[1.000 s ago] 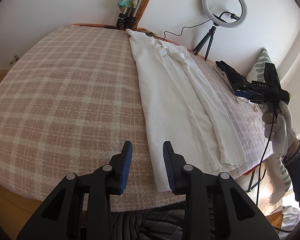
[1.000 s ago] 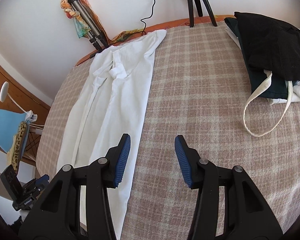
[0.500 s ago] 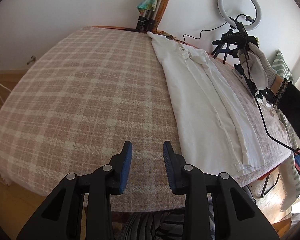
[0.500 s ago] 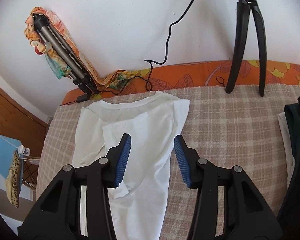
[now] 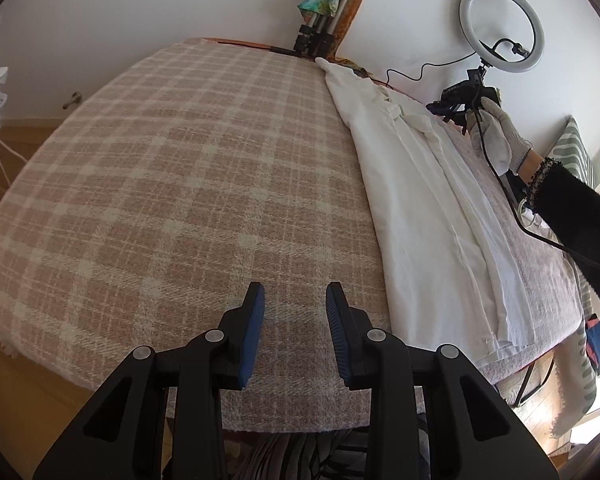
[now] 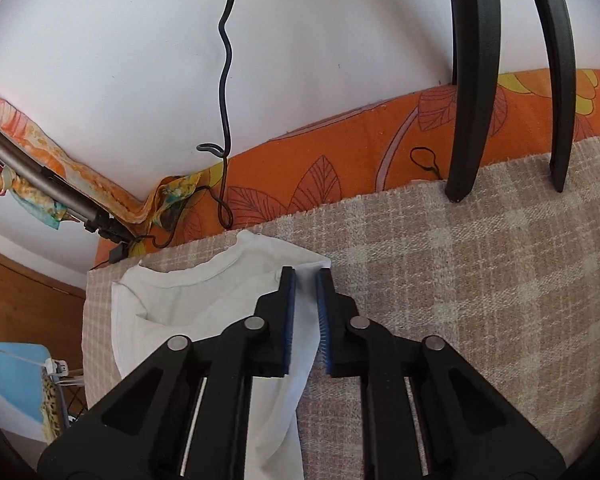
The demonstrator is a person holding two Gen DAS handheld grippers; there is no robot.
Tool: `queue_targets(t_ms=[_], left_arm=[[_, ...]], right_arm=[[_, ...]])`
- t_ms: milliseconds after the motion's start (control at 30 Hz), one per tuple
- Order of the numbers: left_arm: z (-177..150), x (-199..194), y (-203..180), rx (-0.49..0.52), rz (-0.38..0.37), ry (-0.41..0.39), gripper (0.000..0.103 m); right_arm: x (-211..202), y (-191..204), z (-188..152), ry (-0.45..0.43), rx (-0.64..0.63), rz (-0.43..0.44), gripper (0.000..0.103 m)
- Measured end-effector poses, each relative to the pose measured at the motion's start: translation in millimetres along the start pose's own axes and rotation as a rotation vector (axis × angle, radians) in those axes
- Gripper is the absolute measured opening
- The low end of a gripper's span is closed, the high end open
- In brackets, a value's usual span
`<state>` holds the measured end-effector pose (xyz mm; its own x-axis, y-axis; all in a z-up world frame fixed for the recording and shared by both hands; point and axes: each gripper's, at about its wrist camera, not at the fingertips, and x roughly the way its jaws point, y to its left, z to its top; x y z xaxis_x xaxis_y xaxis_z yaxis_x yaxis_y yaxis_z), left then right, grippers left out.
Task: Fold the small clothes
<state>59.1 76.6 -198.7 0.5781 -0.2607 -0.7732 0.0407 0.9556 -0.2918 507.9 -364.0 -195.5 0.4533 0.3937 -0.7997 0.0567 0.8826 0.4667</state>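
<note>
A white shirt (image 5: pixel 428 200) lies folded lengthwise into a long strip on the pink plaid blanket (image 5: pixel 180 184). My left gripper (image 5: pixel 295 300) is open and empty over bare blanket, left of the shirt's near end. In the right wrist view my right gripper (image 6: pixel 305 277) sits at the shirt's (image 6: pixel 204 304) far end by the collar. Its jaws stand a narrow gap apart over the shoulder corner, with white cloth between the blue pads (image 6: pixel 287 312). The right gripper also shows in the left wrist view (image 5: pixel 456 98), held by a gloved hand.
A ring light (image 5: pixel 502 28) on a tripod (image 6: pixel 472 80) stands on the bed's far edge. A cable (image 6: pixel 224 120) hangs down the wall. An orange leaf-print sheet (image 6: pixel 340 152) shows beyond the blanket. A folded tripod with a scarf (image 5: pixel 324 4) leans at the wall.
My right gripper moved forward to the shirt's collar end and narrowed its jaws around the shoulder corner. My left gripper drifted left, away from the shirt's near end.
</note>
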Motion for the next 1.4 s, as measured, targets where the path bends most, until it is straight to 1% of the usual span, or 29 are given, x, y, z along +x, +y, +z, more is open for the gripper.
queue_targets(t_ms=[33, 133, 233, 267, 300, 367, 400, 467, 567, 633, 667, 700, 733, 767, 900, 933, 967, 1000, 1067, 1100, 1133, 1167, 1200, 1233, 1267, 1300, 1400], left_arm=[[-0.4, 0.0, 0.2, -0.002, 0.0, 0.001, 0.03], [-0.5, -1.0, -0.6, -0.006, 0.002, 0.001, 0.03], [-1.2, -1.0, -1.1, -0.002, 0.003, 0.008, 0.03], [-2.0, -2.0, -1.3, -0.001, 0.006, 0.01, 0.03], [-2.4, -3.4, -1.1, -0.002, 0.005, 0.007, 0.03], [-1.8, -5.3, 0.5, -0.005, 0.004, 0.001, 0.03], [-1.1, -5.3, 1.3, -0.008, 0.003, 0.0, 0.03], [0.5, -3.7, 2.3, -0.013, -0.004, 0.0, 0.03], [1.4, -0.5, 0.3, -0.011, -0.014, 0.008, 0.03], [0.5, 0.2, -2.2, -0.001, -0.015, 0.01, 0.03], [0.0, 0.6, -3.1, 0.0, -0.015, 0.013, 0.03], [-0.5, 0.8, -3.6, -0.001, -0.014, 0.016, 0.03], [-0.9, 0.7, -3.7, -0.001, -0.012, 0.017, 0.03], [-1.2, 0.4, -3.6, -0.002, -0.01, 0.017, 0.03], [-1.6, 0.3, -2.1, -0.009, -0.003, 0.014, 0.03], [-1.8, 0.8, -2.0, -0.011, -0.003, 0.014, 0.03], [-1.4, 1.2, -2.6, -0.01, -0.002, 0.013, 0.03], [-1.1, 1.5, -3.5, -0.006, 0.0, 0.014, 0.03], [-0.3, 2.3, -5.3, 0.0, -0.002, 0.019, 0.03], [0.1, 2.5, -6.3, 0.002, 0.0, 0.021, 0.03], [0.1, 2.1, -8.3, 0.004, -0.002, 0.022, 0.03], [0.2, 1.6, -9.7, 0.009, -0.007, 0.023, 0.03], [0.2, 0.9, -11.2, 0.015, -0.008, 0.021, 0.03], [-0.5, 0.1, -12.9, 0.023, -0.008, 0.019, 0.03], [-0.7, -0.1, -14.2, 0.029, -0.01, 0.018, 0.03], [-0.1, 0.2, -15.2, 0.031, -0.016, 0.02, 0.03], [3.7, 2.3, -18.8, 0.029, -0.046, 0.029, 0.03]], right_arm=[[-0.3, 5.6, 2.1, -0.005, -0.032, -0.022, 0.004], [-5.6, 31.0, 13.5, -0.044, -0.145, -0.116, 0.002], [-9.1, 43.5, 24.3, -0.049, -0.192, -0.181, 0.002], [-11.2, 44.7, 24.5, -0.051, -0.202, -0.189, 0.002], [-14.9, 40.8, 24.1, -0.05, -0.178, -0.164, 0.002], [-18.3, 22.1, 21.2, -0.017, -0.08, -0.079, 0.02], [-18.6, 12.0, 18.2, -0.014, -0.044, -0.066, 0.032], [-17.3, 0.6, 11.1, -0.016, -0.026, -0.075, 0.033], [-6.8, -9.4, 0.1, 0.024, 0.001, -0.003, 0.033], [-5.9, -10.0, -2.6, 0.015, 0.013, 0.046, 0.033], [-4.9, -10.4, -2.0, 0.02, 0.032, 0.094, 0.032], [-3.4, -10.3, -1.1, 0.029, 0.049, 0.144, 0.025], [-3.1, -7.4, -0.3, 0.029, 0.043, 0.147, 0.01], [-3.6, -1.9, 0.5, 0.022, 0.015, 0.118, 0.007], [-4.2, 36.0, 1.0, 0.012, -0.2, -0.042, 0.005], [-3.3, 44.9, 1.9, 0.004, -0.245, -0.1, 0.005], [-2.0, 54.8, 2.1, -0.011, -0.308, -0.2, 0.005], [1.6, 64.8, 0.6, -0.03, -0.375, -0.273, 0.005], [15.0, 76.8, -3.7, 0.003, -0.469, -0.354, 0.005], [20.8, 79.5, -5.2, 0.018, -0.488, -0.383, 0.005], [21.9, 79.1, -6.3, 0.026, -0.481, -0.389, 0.011], [17.9, 77.4, -7.3, 0.018, -0.461, -0.364, 0.016], [9.4, 74.8, -8.0, -0.004, -0.436, -0.326, 0.029], [0.5, 72.6, -9.0, -0.027, -0.413, -0.307, 0.042], [-10.8, 69.8, -10.8, -0.054, -0.389, -0.294, 0.044], [-23.0, 66.5, -13.0, -0.069, -0.369, -0.27, 0.044], [-63.7, 54.7, -26.7, -0.086, -0.314, -0.174, 0.044]])
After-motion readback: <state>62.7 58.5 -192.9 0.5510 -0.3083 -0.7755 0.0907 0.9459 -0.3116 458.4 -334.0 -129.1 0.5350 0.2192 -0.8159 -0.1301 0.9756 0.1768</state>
